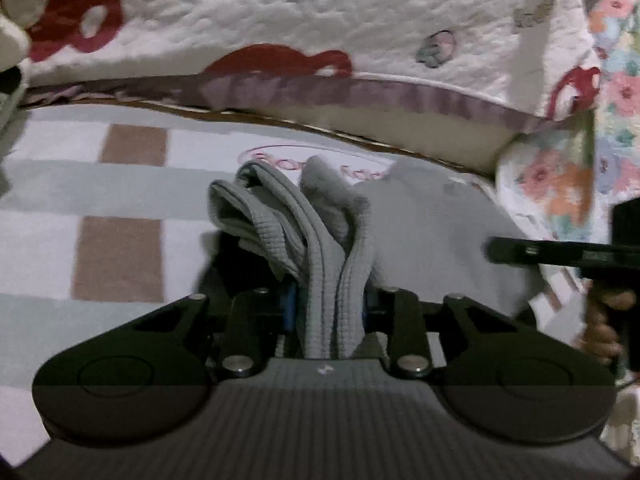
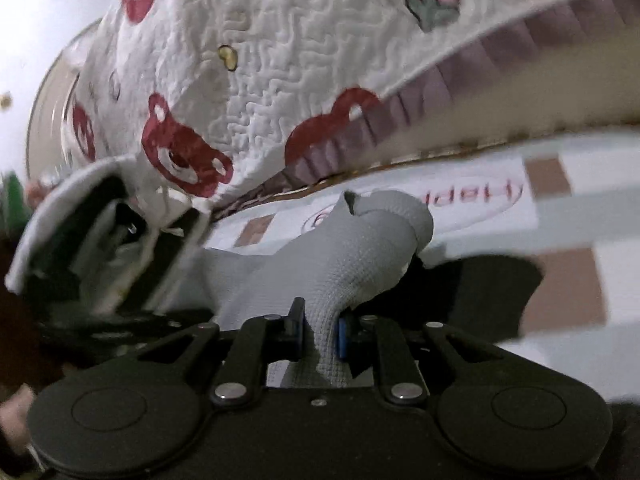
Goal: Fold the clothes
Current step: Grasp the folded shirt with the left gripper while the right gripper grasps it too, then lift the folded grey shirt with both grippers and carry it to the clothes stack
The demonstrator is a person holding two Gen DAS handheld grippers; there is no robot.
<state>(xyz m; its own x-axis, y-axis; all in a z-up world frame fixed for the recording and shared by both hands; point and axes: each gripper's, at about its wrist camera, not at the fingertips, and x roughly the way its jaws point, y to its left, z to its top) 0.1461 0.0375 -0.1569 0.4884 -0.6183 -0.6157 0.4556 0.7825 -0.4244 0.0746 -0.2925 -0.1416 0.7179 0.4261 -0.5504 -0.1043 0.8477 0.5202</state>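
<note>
Both my left tongs (image 1: 330, 312) and right tongs (image 2: 320, 332) pinch the grey garment (image 1: 420, 232), lifting its edges off the checked blanket (image 1: 120, 200) to fold it.

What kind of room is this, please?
Probably a bedroom: a quilt with red bear prints, a checked blanket spread beneath, and a floral sheet beside them.

dim indoor light, motion blur throughout, fisheye bending at edges.
</note>
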